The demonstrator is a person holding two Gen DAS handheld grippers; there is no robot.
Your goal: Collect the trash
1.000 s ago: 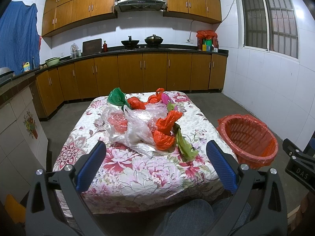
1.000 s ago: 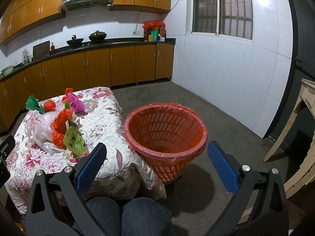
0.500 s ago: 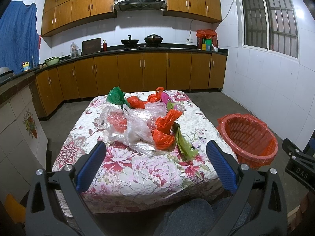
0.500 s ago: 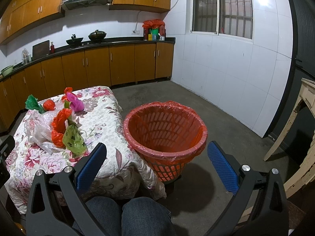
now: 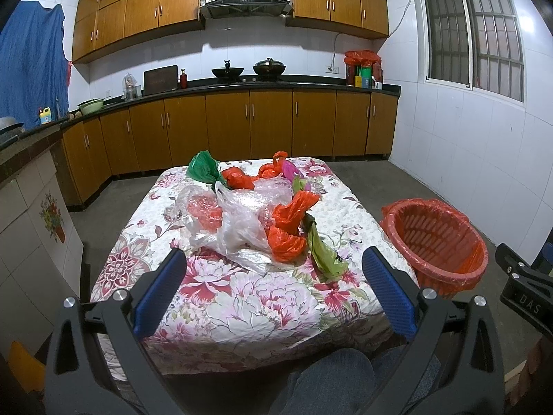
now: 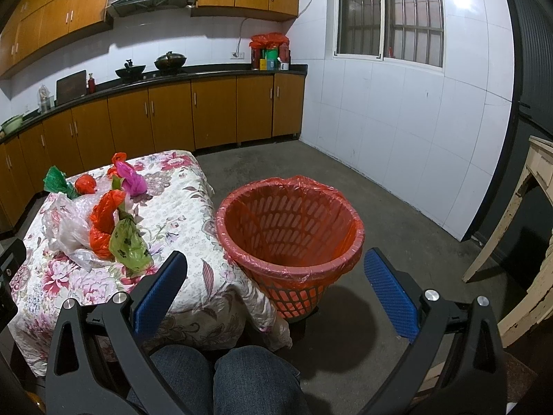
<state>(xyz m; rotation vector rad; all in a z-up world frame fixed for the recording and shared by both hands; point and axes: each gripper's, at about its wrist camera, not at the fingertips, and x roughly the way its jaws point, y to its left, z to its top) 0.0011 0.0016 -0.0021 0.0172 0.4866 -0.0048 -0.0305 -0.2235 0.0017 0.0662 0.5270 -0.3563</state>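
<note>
Crumpled plastic bags, orange, green, pink and clear, heaped mid-table on the floral tablecloth. Orange-lined laundry-style waste basket on the floor just beside the table's right edge, empty. Left gripper held above the near table edge, jaws wide apart, gripping nothing. Right gripper facing the basket, jaws likewise spread. Denim-clad knees below.

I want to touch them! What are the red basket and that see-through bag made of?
The basket looks like hard, matte plastic: its walls are moulded with rows of slots. A thin, shiny red liner crinkles over its rim, probably plastic film. The clear bag looks like soft, glossy plastic film, wrinkled and see-through.
</note>
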